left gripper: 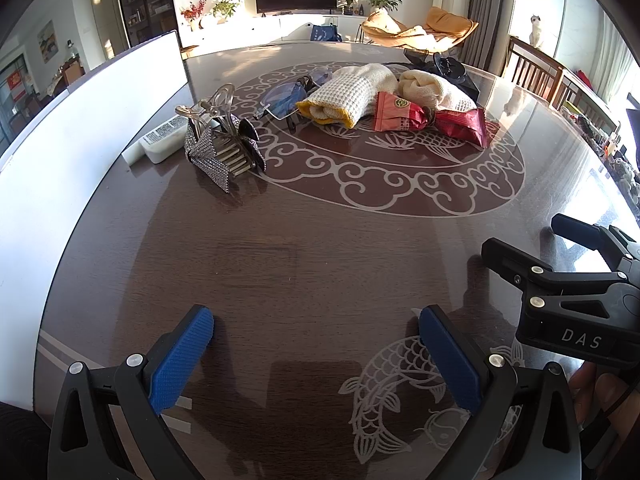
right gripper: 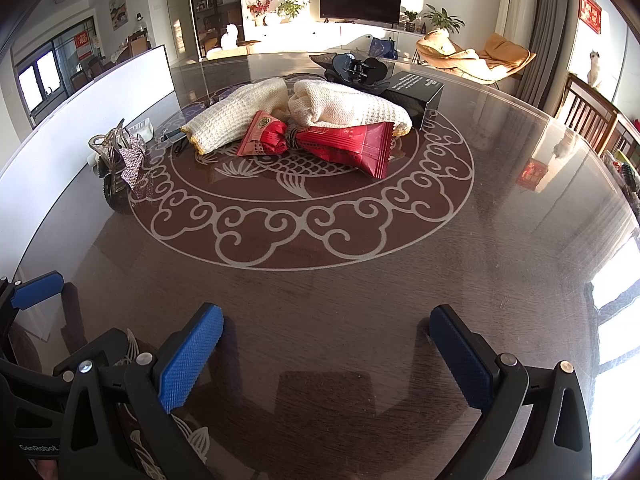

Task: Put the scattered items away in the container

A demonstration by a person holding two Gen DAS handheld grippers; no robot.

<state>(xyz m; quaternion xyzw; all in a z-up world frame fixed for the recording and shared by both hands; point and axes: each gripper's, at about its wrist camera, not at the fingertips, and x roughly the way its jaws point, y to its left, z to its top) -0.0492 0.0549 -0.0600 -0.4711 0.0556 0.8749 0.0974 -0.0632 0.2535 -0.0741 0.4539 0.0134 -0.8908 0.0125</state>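
The scattered items lie mid-table, well ahead of both grippers. A rhinestone hair clip (left gripper: 222, 148) (right gripper: 134, 160) stands at the left, beside a white tube (left gripper: 164, 140). Behind it are glasses (left gripper: 288, 98), two cream knitted socks (left gripper: 352, 96) (right gripper: 344, 106) and two red snack packets (left gripper: 400, 114) (right gripper: 344, 146). A black claw clip (right gripper: 356, 68) and a black box (right gripper: 416, 94) sit at the back. The white container (left gripper: 80, 140) (right gripper: 120, 88) runs along the left. My left gripper (left gripper: 314, 316) (right gripper: 72, 312) and right gripper (right gripper: 326, 314) (left gripper: 524, 236) hover open and empty over the near table.
The round dark wooden table (left gripper: 320, 248) has a glass top with a white fish and cloud pattern. Wooden chairs (left gripper: 536, 68) stand at the right edge. A living room with a television (right gripper: 360, 0) lies beyond. Bare tabletop separates the grippers from the items.
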